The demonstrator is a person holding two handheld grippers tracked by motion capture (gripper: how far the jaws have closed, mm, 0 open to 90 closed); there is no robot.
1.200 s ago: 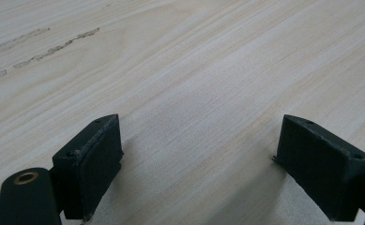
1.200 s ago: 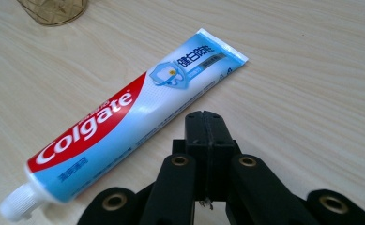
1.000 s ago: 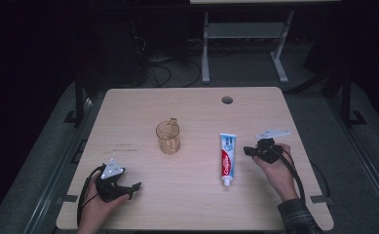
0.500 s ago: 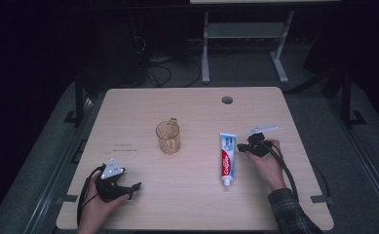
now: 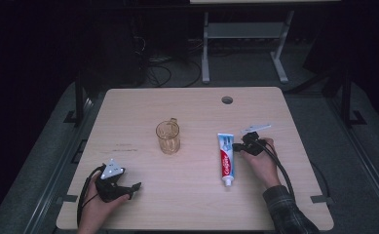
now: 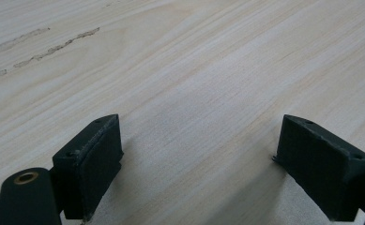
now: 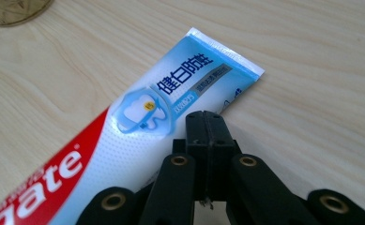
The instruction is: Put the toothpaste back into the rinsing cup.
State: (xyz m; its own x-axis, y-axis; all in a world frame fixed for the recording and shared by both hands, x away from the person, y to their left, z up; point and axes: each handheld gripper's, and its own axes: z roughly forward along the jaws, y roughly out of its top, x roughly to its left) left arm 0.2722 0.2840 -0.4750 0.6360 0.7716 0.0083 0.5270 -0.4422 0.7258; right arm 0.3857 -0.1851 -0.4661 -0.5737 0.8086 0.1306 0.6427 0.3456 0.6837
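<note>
Pale wood table [image 5: 197, 195] carries a toothpaste tube [image 5: 226, 158] right of a glass mug [image 5: 168, 136], the right gripper [image 5: 236, 146] at the tube's edge. Left gripper [image 6: 199, 159] jaws gape wide over bare wood. Right gripper [image 7: 209, 124] jaws are pressed together, empty, above the tube [image 7: 138, 126].

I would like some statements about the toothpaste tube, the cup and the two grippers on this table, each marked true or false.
1. The right gripper has its jaws shut. True.
2. The toothpaste tube stands upright in the cup. False: it lies flat on the table, apart from the cup.
3. The left gripper has its jaws open above bare wood. True.
4. The left gripper holds the cup. False: nothing is between its jaws.
5. The tube's cap points toward the person. True.
</note>
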